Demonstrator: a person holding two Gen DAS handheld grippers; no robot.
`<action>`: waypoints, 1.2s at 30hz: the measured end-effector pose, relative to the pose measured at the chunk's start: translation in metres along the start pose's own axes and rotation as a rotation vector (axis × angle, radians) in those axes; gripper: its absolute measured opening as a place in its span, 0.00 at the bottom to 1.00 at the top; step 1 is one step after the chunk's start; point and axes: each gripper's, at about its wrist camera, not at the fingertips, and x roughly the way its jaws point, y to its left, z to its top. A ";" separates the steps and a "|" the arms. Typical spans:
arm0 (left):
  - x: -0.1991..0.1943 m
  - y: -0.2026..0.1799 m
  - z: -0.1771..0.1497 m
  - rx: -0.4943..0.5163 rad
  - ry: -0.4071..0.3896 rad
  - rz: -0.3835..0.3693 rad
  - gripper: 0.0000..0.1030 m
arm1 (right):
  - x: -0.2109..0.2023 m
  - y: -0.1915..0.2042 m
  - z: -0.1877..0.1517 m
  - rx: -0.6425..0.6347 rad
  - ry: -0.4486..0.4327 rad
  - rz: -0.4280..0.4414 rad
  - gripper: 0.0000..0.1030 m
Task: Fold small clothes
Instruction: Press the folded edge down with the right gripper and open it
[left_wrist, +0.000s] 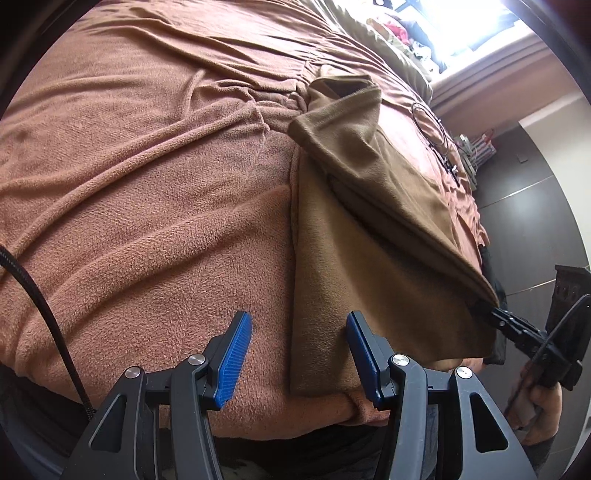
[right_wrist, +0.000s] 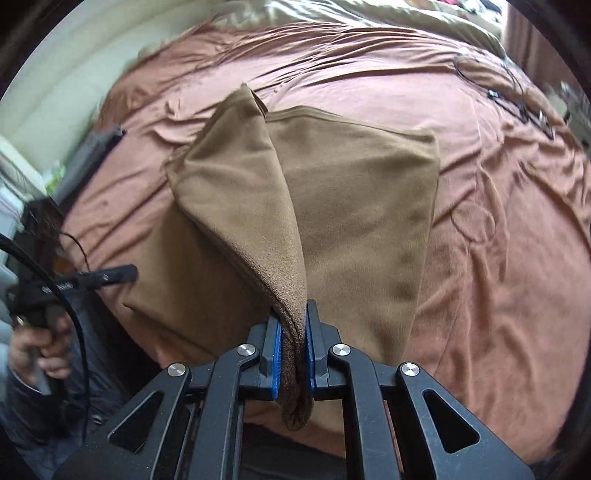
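The brown garment (right_wrist: 354, 206) lies on the bed (left_wrist: 147, 184), near its front edge; its long axis runs from that edge away toward the far end of the bed; the right gripper (right_wrist: 294, 332) has its fingers pinching a near corner, raised so a flap slopes up off the flat part; the left gripper (left_wrist: 299, 354) hovers beside the garment's left edge, fingers spread and empty. By my reading a fold is only just under way; the flap must be carried over and laid down, and further folds probably remain.
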 end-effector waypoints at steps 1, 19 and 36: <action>0.000 -0.001 0.000 0.005 -0.001 0.005 0.53 | -0.004 -0.005 -0.003 0.027 -0.010 0.025 0.07; 0.017 -0.010 -0.001 0.081 0.007 0.096 0.30 | 0.005 -0.080 -0.055 0.248 -0.094 0.150 0.07; -0.001 -0.005 0.017 0.033 -0.048 -0.003 0.30 | -0.033 -0.026 -0.052 -0.006 -0.141 -0.125 0.64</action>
